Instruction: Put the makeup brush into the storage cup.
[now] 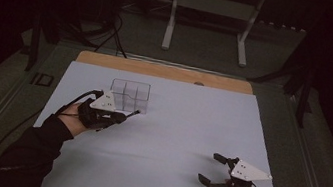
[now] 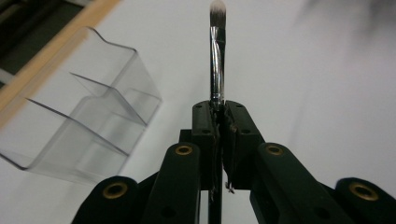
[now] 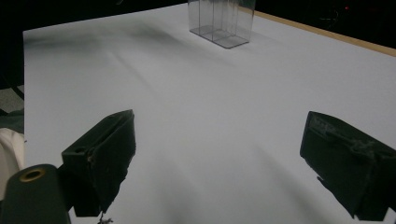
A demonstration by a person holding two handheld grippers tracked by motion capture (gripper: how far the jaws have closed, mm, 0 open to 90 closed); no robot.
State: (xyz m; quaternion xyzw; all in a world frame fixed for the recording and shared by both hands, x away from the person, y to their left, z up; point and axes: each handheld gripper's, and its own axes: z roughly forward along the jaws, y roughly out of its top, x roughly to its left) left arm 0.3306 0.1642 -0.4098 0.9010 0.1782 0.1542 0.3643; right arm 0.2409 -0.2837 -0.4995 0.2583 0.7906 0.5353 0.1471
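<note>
Two black jaws of the left gripper (image 2: 219, 116) pressed together on the shiny metal ferrule of a slim makeup brush (image 2: 217, 60), pale bristle tip pointing away over the white table sheet (image 2: 327, 70). Just to the left, a clear plastic organiser box with inner dividers (image 2: 79, 121), standing on the sheet near the light wooden table edge (image 2: 60, 46).

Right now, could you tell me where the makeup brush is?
The makeup brush is clamped in the left gripper, bristles pointing away, at the table's left in the high view, just beside the clear organizer.
</note>
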